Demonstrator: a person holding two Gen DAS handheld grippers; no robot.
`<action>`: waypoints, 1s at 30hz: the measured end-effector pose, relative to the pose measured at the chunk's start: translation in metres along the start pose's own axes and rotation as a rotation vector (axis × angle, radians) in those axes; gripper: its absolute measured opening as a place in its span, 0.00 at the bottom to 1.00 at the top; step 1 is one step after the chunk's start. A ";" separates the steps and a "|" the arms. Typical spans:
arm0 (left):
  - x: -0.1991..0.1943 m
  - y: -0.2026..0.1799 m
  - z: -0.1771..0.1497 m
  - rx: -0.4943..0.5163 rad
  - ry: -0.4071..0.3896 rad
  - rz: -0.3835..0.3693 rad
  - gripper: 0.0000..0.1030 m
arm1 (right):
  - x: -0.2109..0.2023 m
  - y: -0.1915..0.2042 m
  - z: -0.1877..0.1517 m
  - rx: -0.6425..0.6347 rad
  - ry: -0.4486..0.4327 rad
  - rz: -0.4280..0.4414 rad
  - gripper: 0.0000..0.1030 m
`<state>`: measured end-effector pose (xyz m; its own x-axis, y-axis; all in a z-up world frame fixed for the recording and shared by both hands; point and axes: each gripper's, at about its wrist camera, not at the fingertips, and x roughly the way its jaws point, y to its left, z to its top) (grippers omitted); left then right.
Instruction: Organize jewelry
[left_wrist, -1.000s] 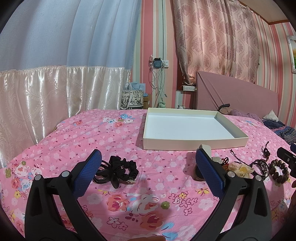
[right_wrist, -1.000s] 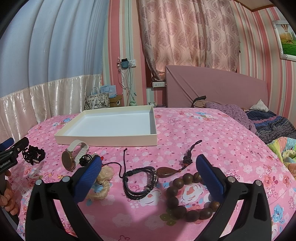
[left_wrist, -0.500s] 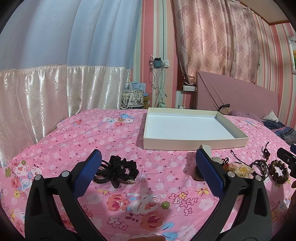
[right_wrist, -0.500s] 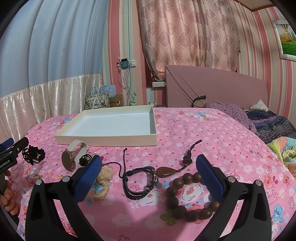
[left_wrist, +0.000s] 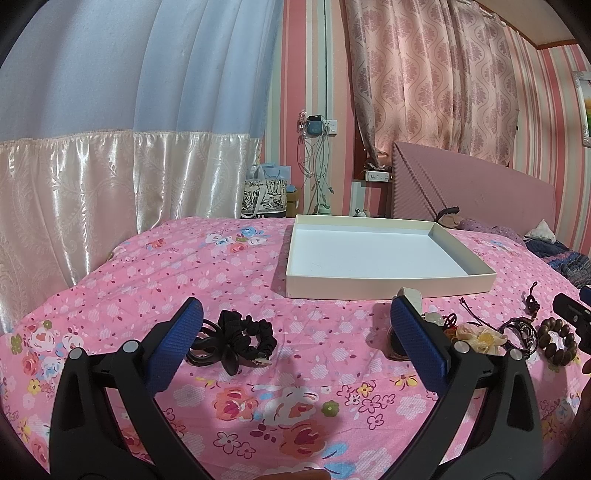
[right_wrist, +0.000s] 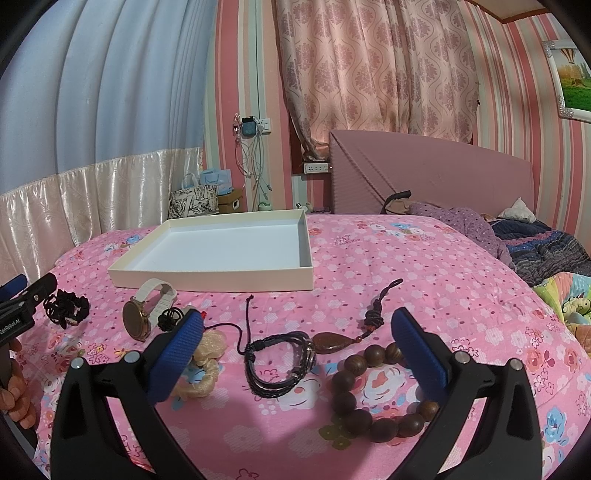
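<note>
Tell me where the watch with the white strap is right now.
In the right wrist view the watch lies on the bedspread, left of centre, just in front of the white tray, between the black scrunchie and the cream flower scrunchie.

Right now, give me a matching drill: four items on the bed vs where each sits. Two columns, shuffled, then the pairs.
Items:
1. black scrunchie
2. wooden bead bracelet
3. watch
4. white tray

Places:
A. standing on edge just in front of the tray's near left corner
B. beyond all the jewelry, nothing inside
C. by the left finger of the open left claw
D. partly under the right finger of the open right claw

Pairs: 1-C, 2-D, 3-A, 4-B
</note>
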<state>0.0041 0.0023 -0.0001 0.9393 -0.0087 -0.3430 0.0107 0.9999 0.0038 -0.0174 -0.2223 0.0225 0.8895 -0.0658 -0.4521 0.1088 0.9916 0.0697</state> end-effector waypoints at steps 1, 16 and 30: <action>0.000 0.000 0.000 0.001 0.000 0.000 0.97 | 0.000 0.000 0.000 0.000 0.000 0.000 0.98; 0.000 0.000 0.000 -0.002 0.001 0.000 0.97 | 0.000 0.001 0.001 0.001 0.000 -0.001 0.98; 0.000 0.000 0.000 -0.003 0.001 -0.001 0.97 | 0.000 0.002 0.001 0.001 0.000 -0.001 0.98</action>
<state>0.0038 0.0027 -0.0001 0.9390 -0.0094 -0.3438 0.0104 0.9999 0.0012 -0.0167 -0.2209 0.0235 0.8895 -0.0670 -0.4521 0.1105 0.9914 0.0705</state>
